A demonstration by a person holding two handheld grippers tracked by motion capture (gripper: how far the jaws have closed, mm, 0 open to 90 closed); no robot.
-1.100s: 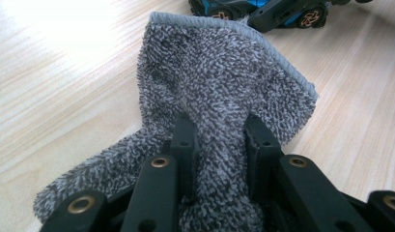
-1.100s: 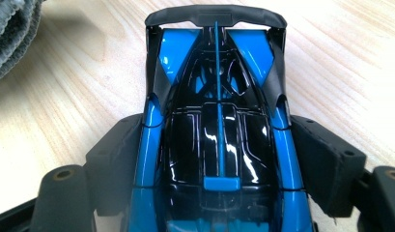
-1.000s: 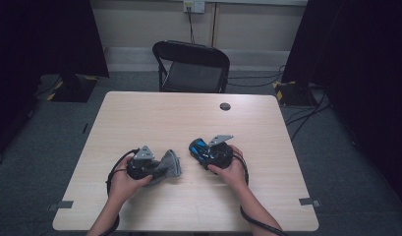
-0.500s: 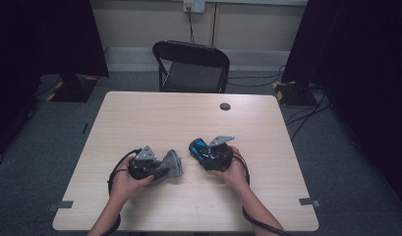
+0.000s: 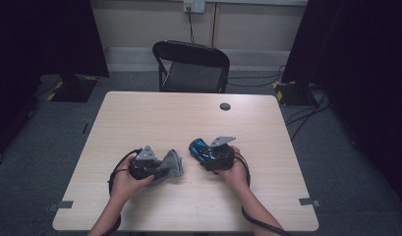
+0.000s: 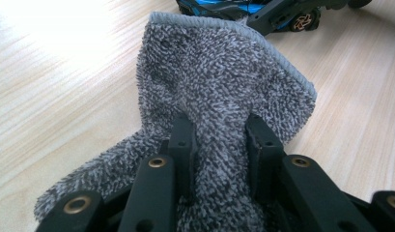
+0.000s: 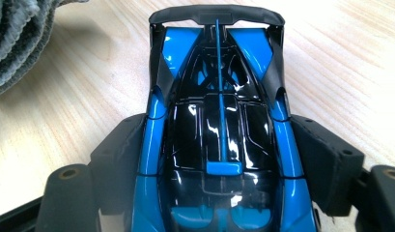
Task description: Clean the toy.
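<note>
Altogether, the desk (image 5: pixel 154 113) carries two things: one grey cloth (image 5: pixel 170 164) and one blue toy car (image 5: pixel 203 150), lying near each other toward its front. One gripper works each. The left gripper (image 5: pixel 157 167) has its jaws clamped on a bunched fold of cloth; the right gripper (image 5: pixel 208 155), its jaws just closing, grips the car's flanks.

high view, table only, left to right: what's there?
left gripper → grey cloth → blue toy car → right gripper. The small dark disc sits farther back, to the right.
</note>
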